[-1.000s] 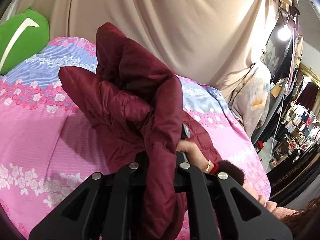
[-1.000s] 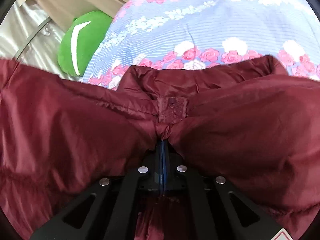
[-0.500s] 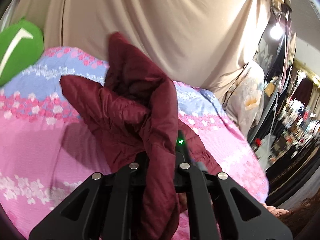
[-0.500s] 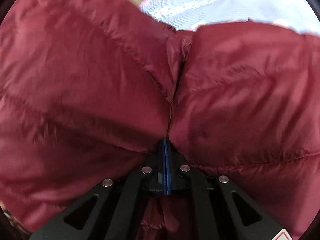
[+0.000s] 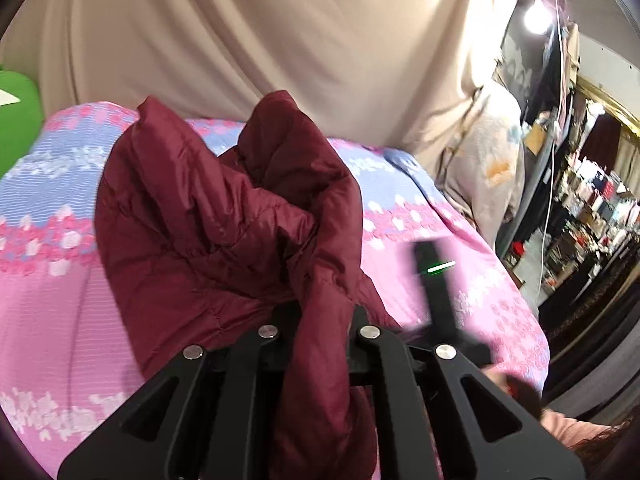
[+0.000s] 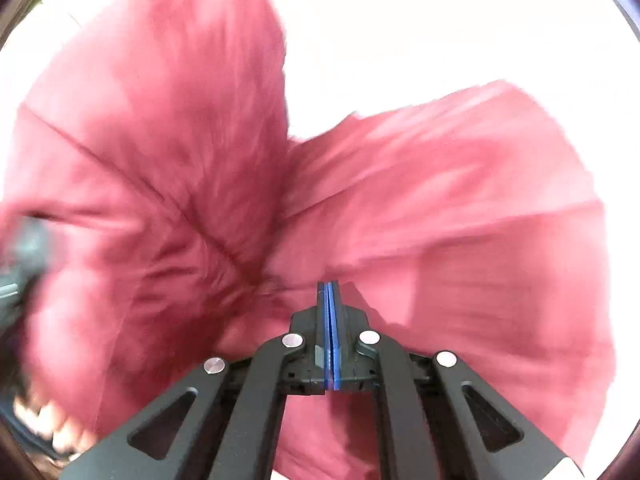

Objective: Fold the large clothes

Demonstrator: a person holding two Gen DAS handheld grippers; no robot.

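Bunching in loose, puffy heaps, the maroon quilted jacket (image 5: 224,216) is nowhere near a tidy fold: most of it is lifted off the pink and blue floral bedspread (image 5: 52,320), with the lower part trailing onto it, and no flat panel, aligned sleeve or straight crease shows anywhere. A ridge of its fabric runs straight down between the fingers of the left gripper (image 5: 316,320), which are drawn in narrow and clamp that strip, so the garment hangs from this hold. In the right wrist view the same jacket fills almost the whole blurred, overexposed picture, and the right gripper (image 6: 329,292) has its blue-edged pads pressed together with a pinch of the cloth apparently caught at the tips, though the blur makes the exact hold uncertain. Judging from this, the work is at an early stage: the jacket is gripped at two places, and spreading it flat, bringing in the sleeves and doubling the body are all left. Behind the bed hangs a beige curtain (image 5: 280,40), with a green cushion (image 5: 16,120) at the far left edge.
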